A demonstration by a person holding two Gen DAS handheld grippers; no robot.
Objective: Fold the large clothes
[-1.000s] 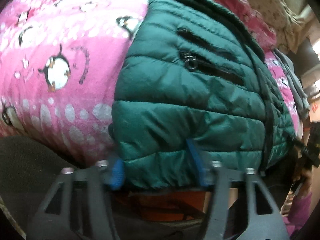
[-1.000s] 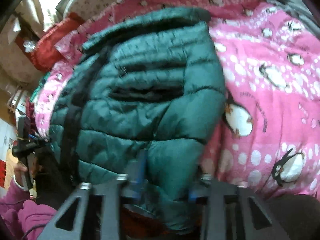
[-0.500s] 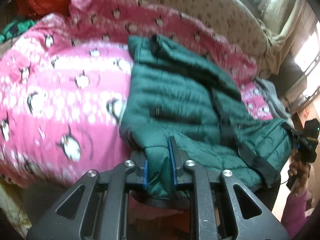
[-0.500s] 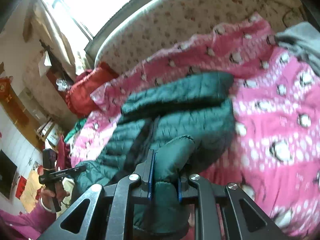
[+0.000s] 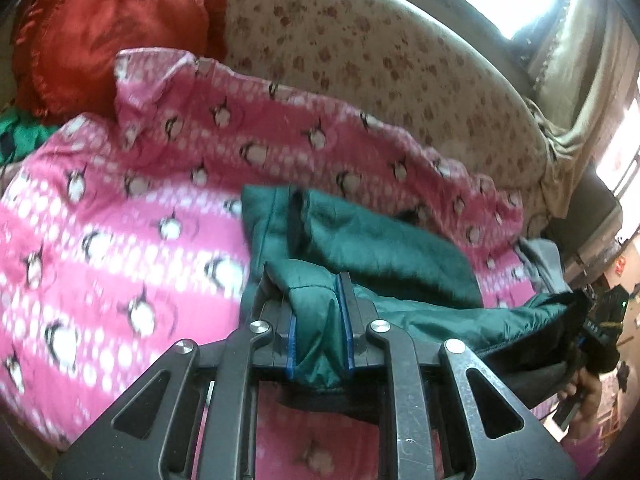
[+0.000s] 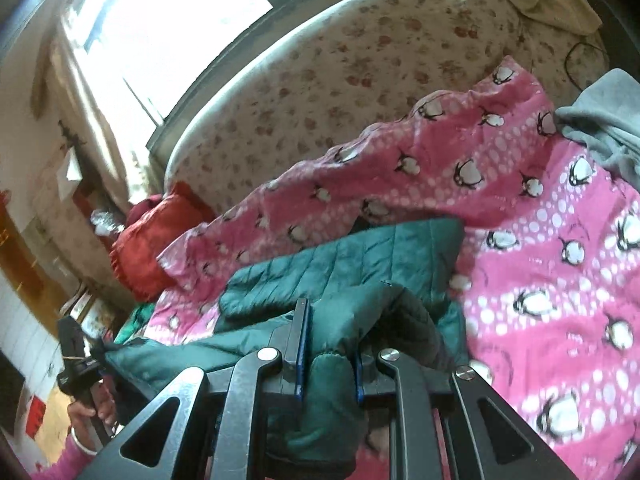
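The left gripper (image 5: 318, 320) has its jaws drawn in close on a bunched fold of the green puffer jacket (image 5: 360, 248); the quilted fabric fills the narrow gap between the blue pads and hangs out below them. The right gripper (image 6: 329, 354) is closed the same way on another corner of the same jacket (image 6: 348, 268), with a thick roll of green cloth squeezed between its pads and a dark lining curling over the right finger.

The jacket lies partly on the pink penguin blanket (image 5: 120, 200) that covers the bed, its far part resting flat on the blanket while the near hem is raised off it at the two gripped corners. Between the corners the hem stretches across as a taut edge: in the left wrist view it runs off to the right toward the other gripper, whose black body shows at the frame edge with a person's hand (image 5: 584, 384) under it, and in the right wrist view it runs to the left toward a hand (image 6: 90, 404) in a pink sleeve (image 6: 70, 464).

Behind the blanket stands a rounded headboard (image 5: 360, 40) in cream cloth with brown flower spots. A red ruffled cushion (image 5: 108, 36) sits at the head of the bed beside the blanket's turned corner. A grey garment (image 6: 604, 116) lies on the blanket at the right edge of the right wrist view. Bright windows (image 6: 168, 12) with pale curtains are above the headboard
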